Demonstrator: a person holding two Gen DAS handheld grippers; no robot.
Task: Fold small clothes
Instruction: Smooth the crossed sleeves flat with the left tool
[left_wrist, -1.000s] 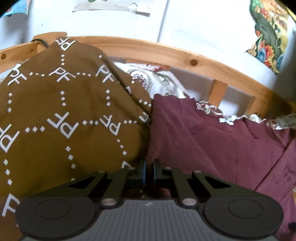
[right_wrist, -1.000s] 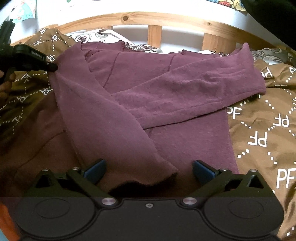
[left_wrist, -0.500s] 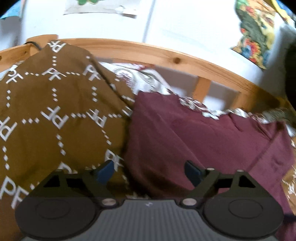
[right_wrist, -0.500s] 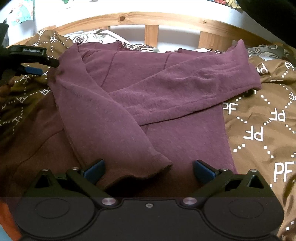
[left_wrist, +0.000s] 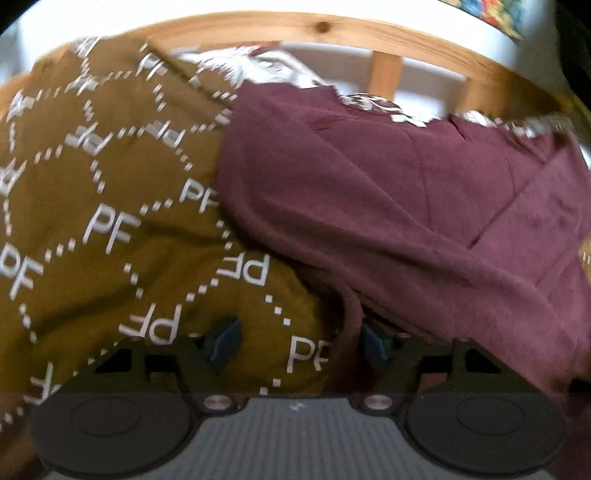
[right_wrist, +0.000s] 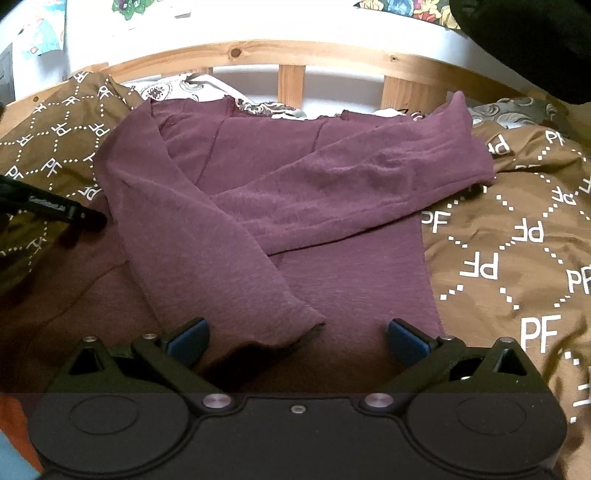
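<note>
A maroon long-sleeved top (right_wrist: 280, 206) lies flat on the bed with both sleeves folded across its front. In the left wrist view the top (left_wrist: 388, 192) fills the right half. My left gripper (left_wrist: 297, 341) is open and empty, low over the blanket at the top's left edge; it also shows in the right wrist view (right_wrist: 70, 212) at the far left. My right gripper (right_wrist: 295, 334) is open and empty, just above the top's lower hem, near the cuff of the left sleeve.
A brown blanket (right_wrist: 517, 236) printed with white "PF" letters covers the bed on both sides of the top. A wooden slatted headboard (right_wrist: 291, 79) runs along the far side, with a patterned pillow (right_wrist: 173, 88) against it.
My left gripper was shut at the top's left shoulder a second ago. It has opened, let go and drawn back toward me along the top's left edge. The right gripper has barely moved.
</note>
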